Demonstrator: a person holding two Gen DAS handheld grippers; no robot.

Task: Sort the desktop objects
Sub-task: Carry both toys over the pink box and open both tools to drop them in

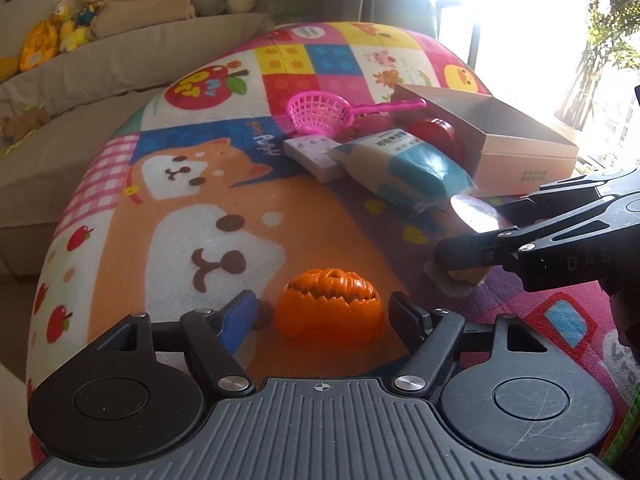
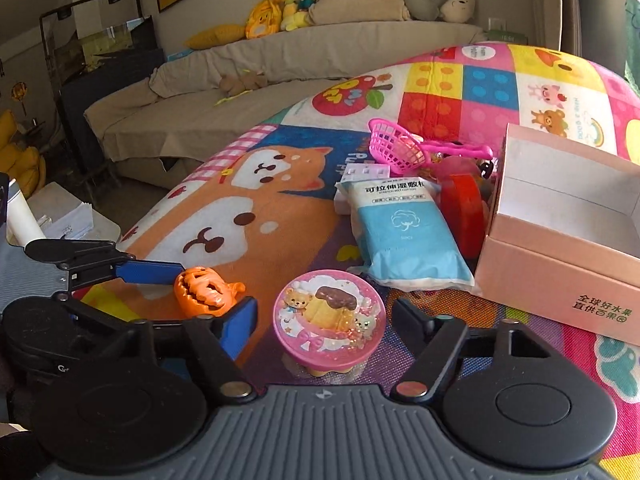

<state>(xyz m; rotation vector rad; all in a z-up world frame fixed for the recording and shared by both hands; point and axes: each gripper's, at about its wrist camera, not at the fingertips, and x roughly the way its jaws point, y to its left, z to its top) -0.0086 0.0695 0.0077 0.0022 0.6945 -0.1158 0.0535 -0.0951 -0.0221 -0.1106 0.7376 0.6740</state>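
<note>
Straddling pumpkin [image 1: 329, 309] and tin [image 2: 330, 318]

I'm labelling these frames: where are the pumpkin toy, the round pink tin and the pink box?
pumpkin toy [image 1: 330, 306], left wrist view, front face.
round pink tin [image 2: 330, 316], right wrist view, lid.
pink box [image 2: 556, 284], right wrist view, front wall.

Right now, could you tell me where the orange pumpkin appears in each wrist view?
Left wrist: the pumpkin sits low in the centre, between the left gripper's fingers.
Right wrist: it lies lower left, beside the left gripper's blue finger.
Shared landmark: the pink box, at right in both views.
</note>
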